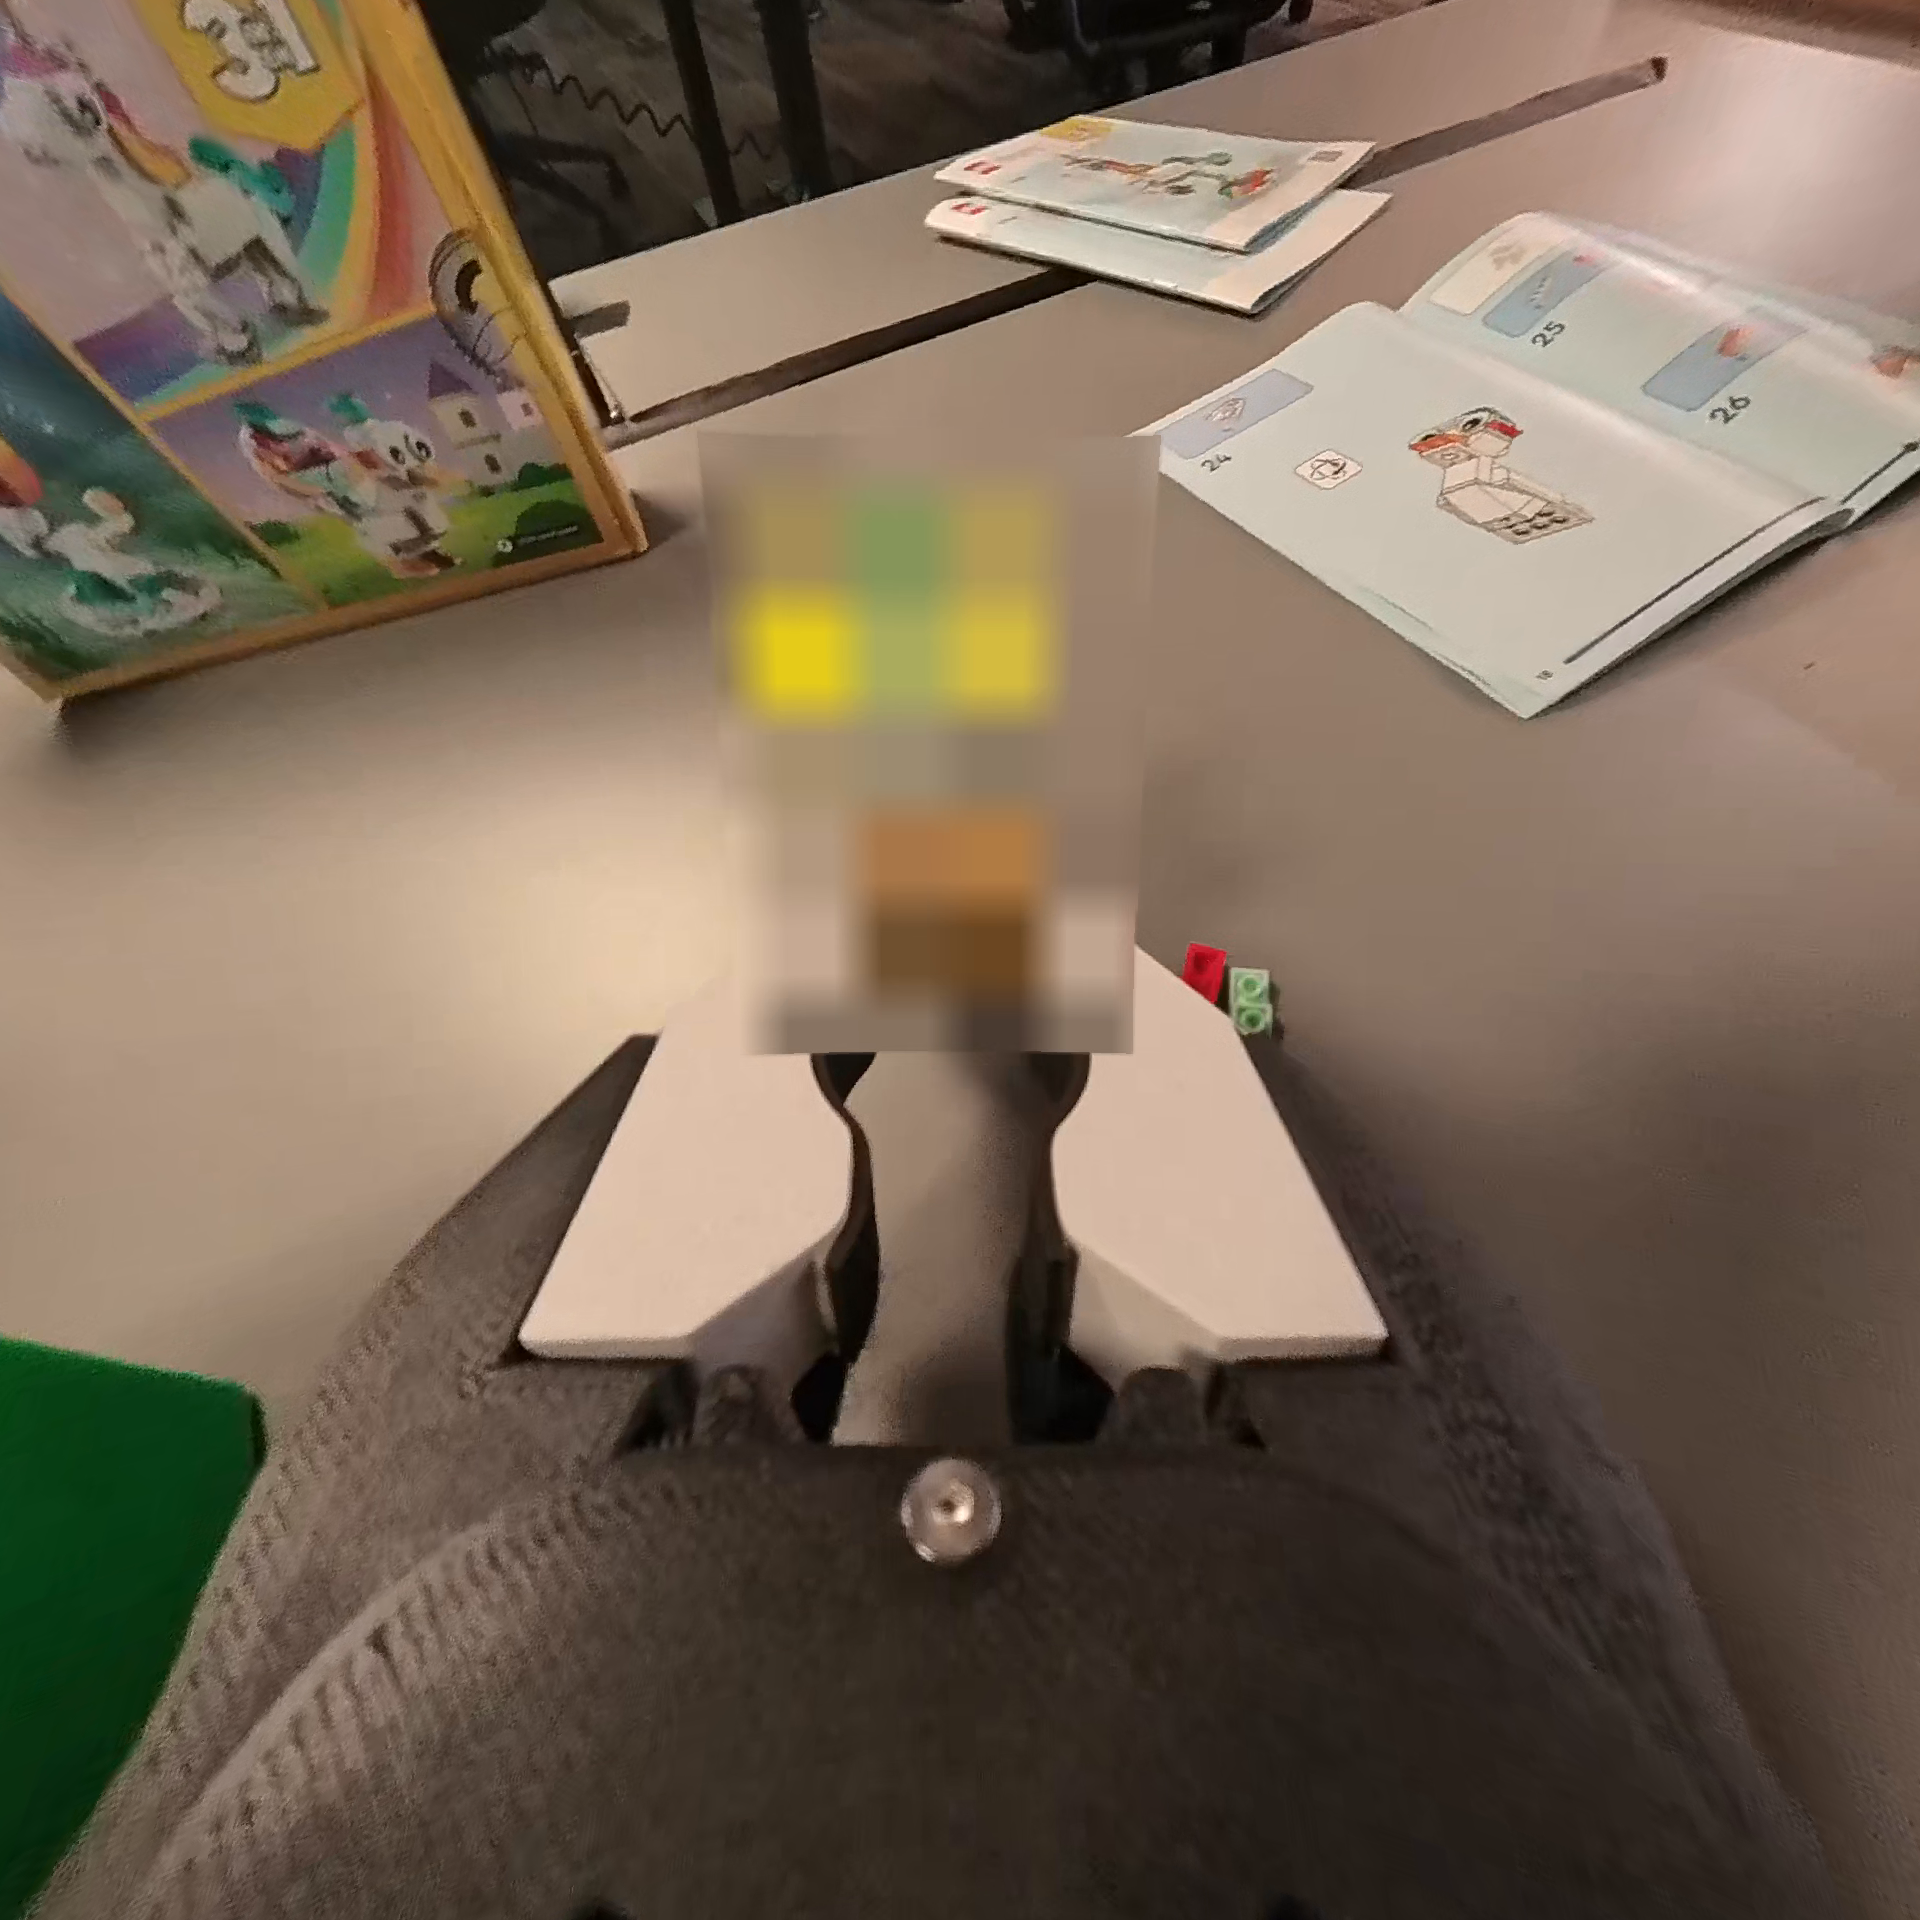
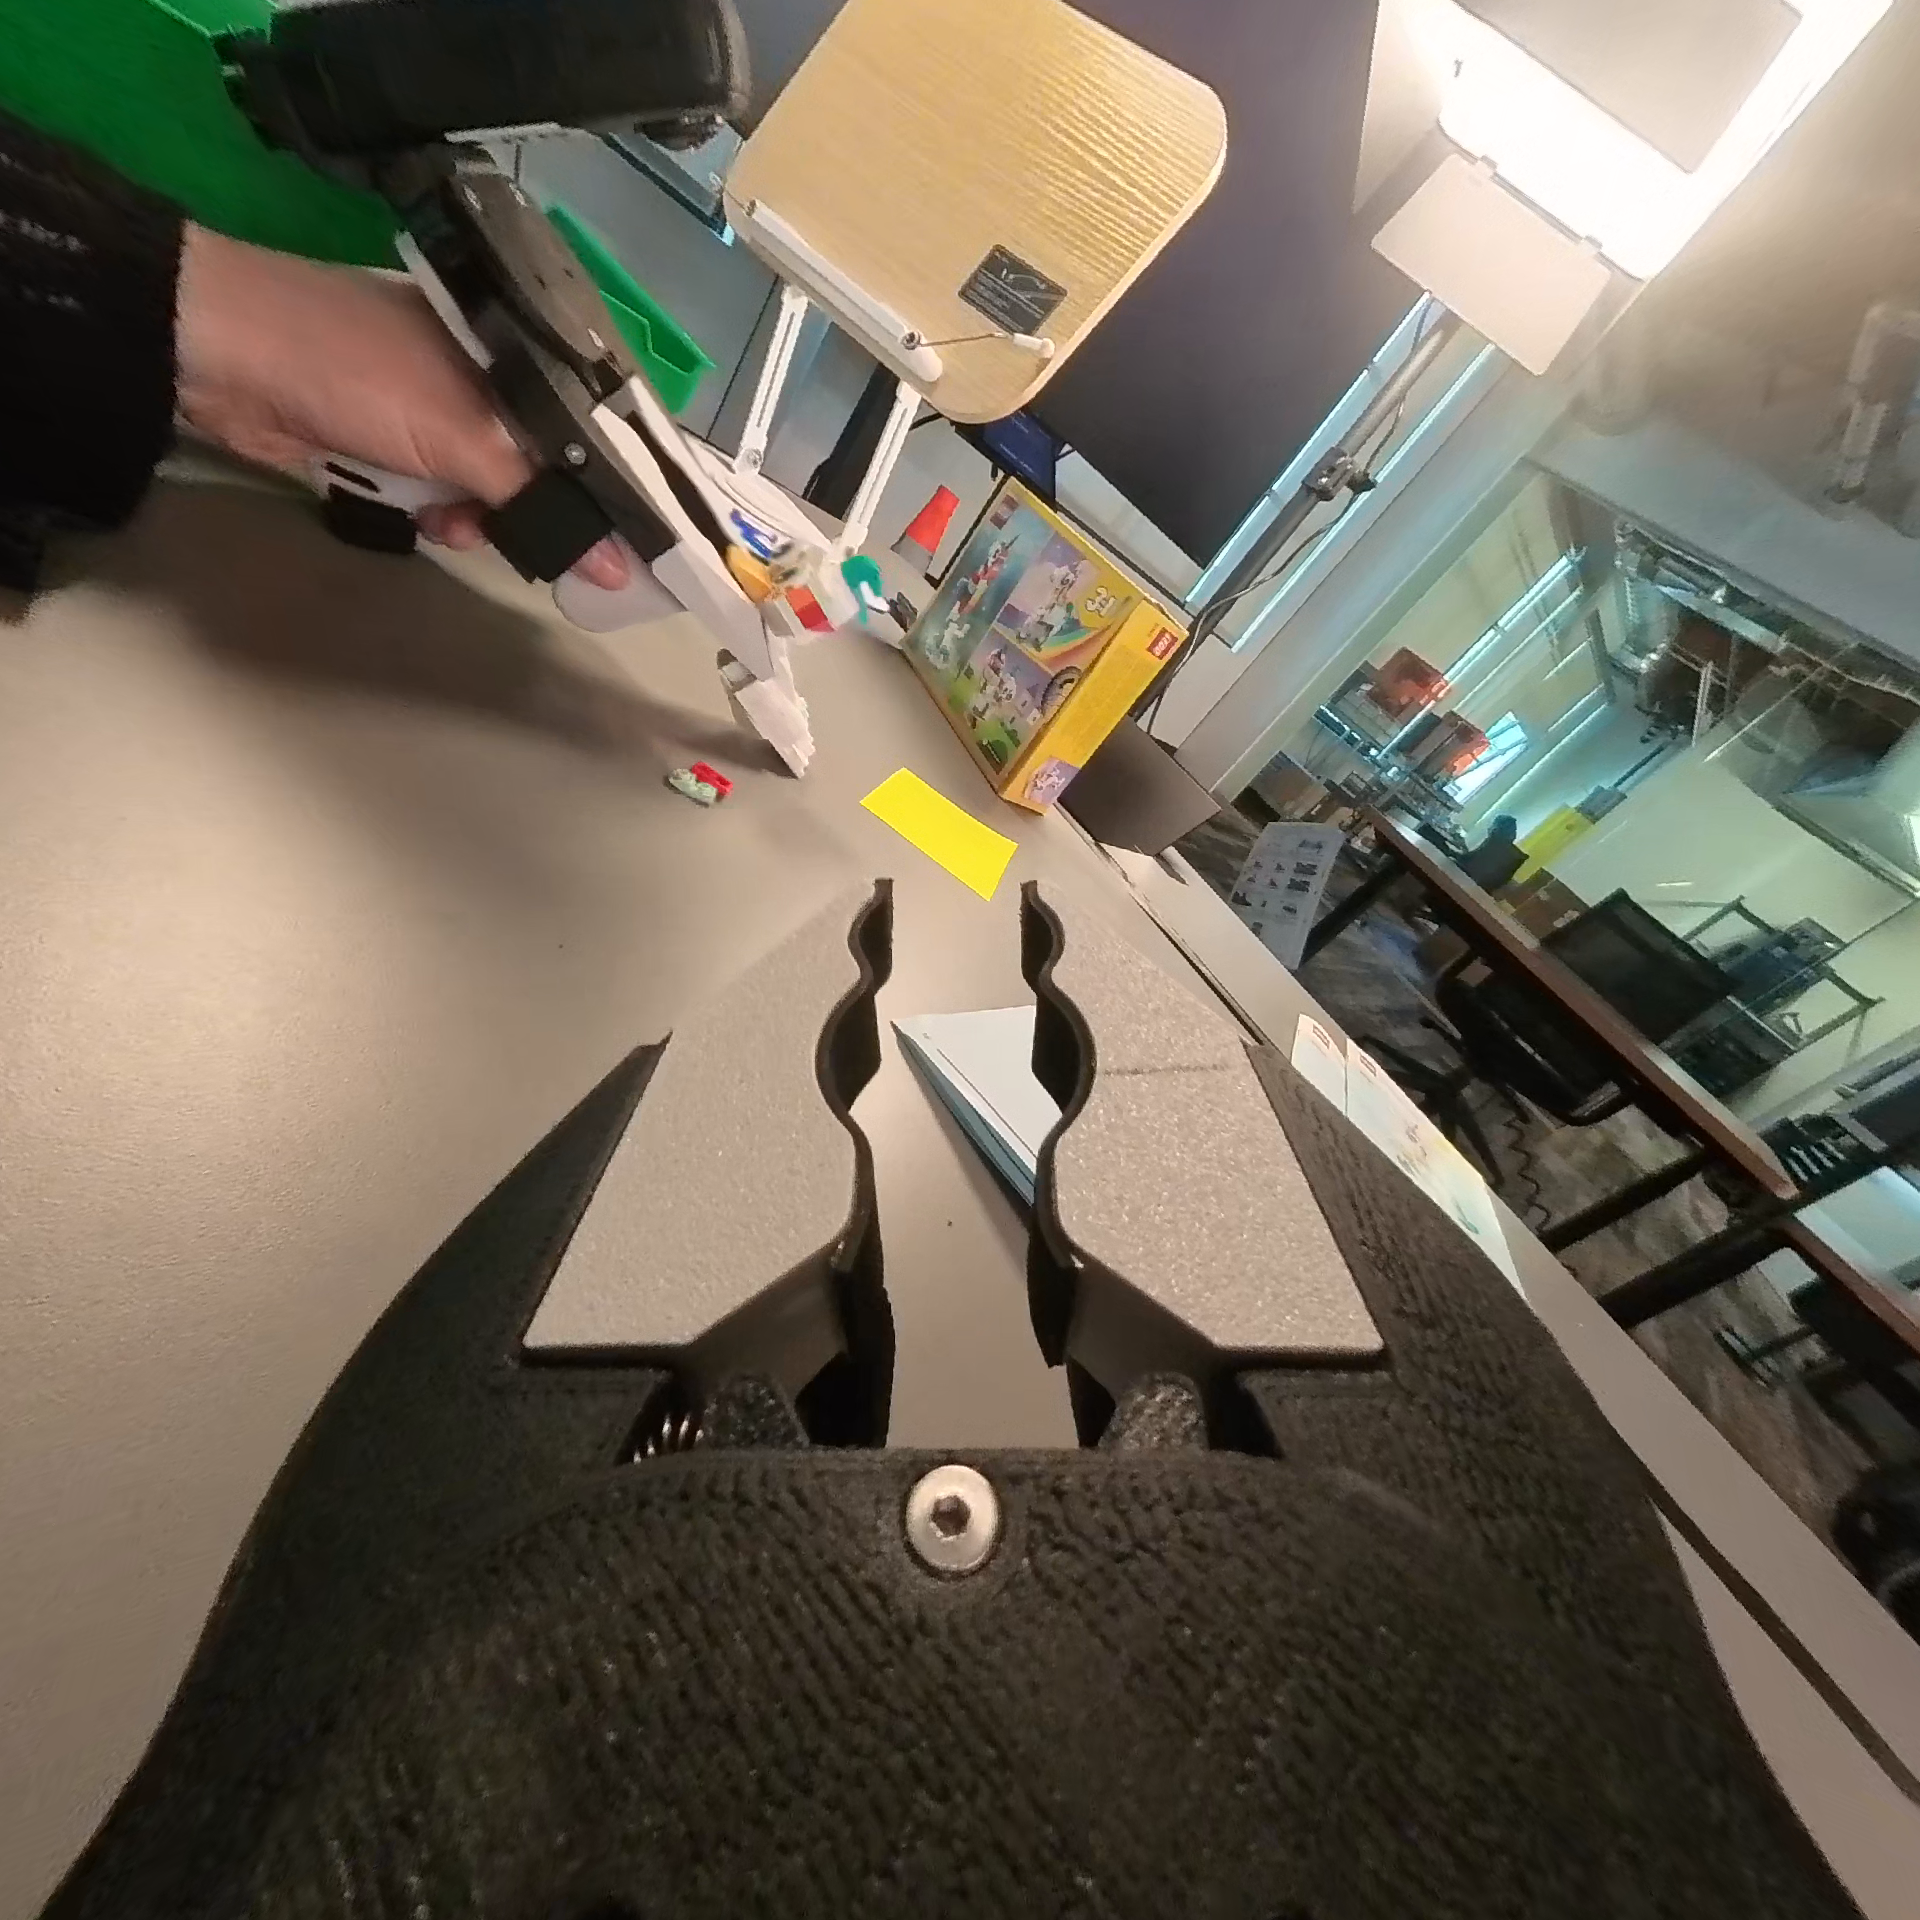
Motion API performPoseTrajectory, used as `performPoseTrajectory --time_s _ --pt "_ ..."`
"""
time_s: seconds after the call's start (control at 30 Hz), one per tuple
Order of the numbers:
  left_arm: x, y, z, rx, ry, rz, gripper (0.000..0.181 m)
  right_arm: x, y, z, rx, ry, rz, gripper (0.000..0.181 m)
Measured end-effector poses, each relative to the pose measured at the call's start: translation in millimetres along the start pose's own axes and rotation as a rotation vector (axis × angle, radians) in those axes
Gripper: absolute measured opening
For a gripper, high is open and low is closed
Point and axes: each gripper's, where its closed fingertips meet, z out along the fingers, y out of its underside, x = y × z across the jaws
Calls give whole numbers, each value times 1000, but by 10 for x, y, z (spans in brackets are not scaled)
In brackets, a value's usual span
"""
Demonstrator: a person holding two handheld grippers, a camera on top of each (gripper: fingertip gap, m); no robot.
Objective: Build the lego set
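Left view: my left tool (image 1: 951, 1049) is hidden at the tips by a blur patch, so I cannot tell its grip here. A red brick (image 1: 1205, 968) and green brick (image 1: 1252, 1000) lie on the bench (image 1: 312, 987) just right of it.

Right view: my right tool (image 2: 956, 904) gapes empty, while the left tool (image 2: 769, 613) clamps the model (image 2: 774, 707), its foot touching the bench. It looks light, stiff, and liable to pop apart; I'd grip the body, not the thin legs.

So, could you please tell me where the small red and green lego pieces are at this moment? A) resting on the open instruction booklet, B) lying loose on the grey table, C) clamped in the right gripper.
B: the small red and green lego pieces lie on the grey table, while the right gripper is open and empty.
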Motion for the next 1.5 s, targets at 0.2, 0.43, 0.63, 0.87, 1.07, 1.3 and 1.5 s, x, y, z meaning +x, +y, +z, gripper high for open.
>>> performPoseTrajectory --time_s 0.2,0.43,0.63,0.87,1.07,1.3,1.5 --pt "-75 386 18 -237 -52 0 38 5 0 3 -1 2 5 22" --pt "-43 379 2 -228 -58 -5 26 -23 15 15 -7 -9 7 21" --pt "-51 392 -11 -227 -36 -80 61 -31 35 21 -13 -15 19 22" --pt "-28 394 -87 -202 -30 -133 83 20 34 7 -13 2 52 23" --pt "-145 91 -389 32 -194 -45 84 247 -1 -54 33 115 95 27" --pt "382 -379 -750 351 -162 141 84 560 -86 -209 114 301 125 29" --pt "817 -708 -1203 533 -65 224 71 529 -188 -235 150 310 122 28"
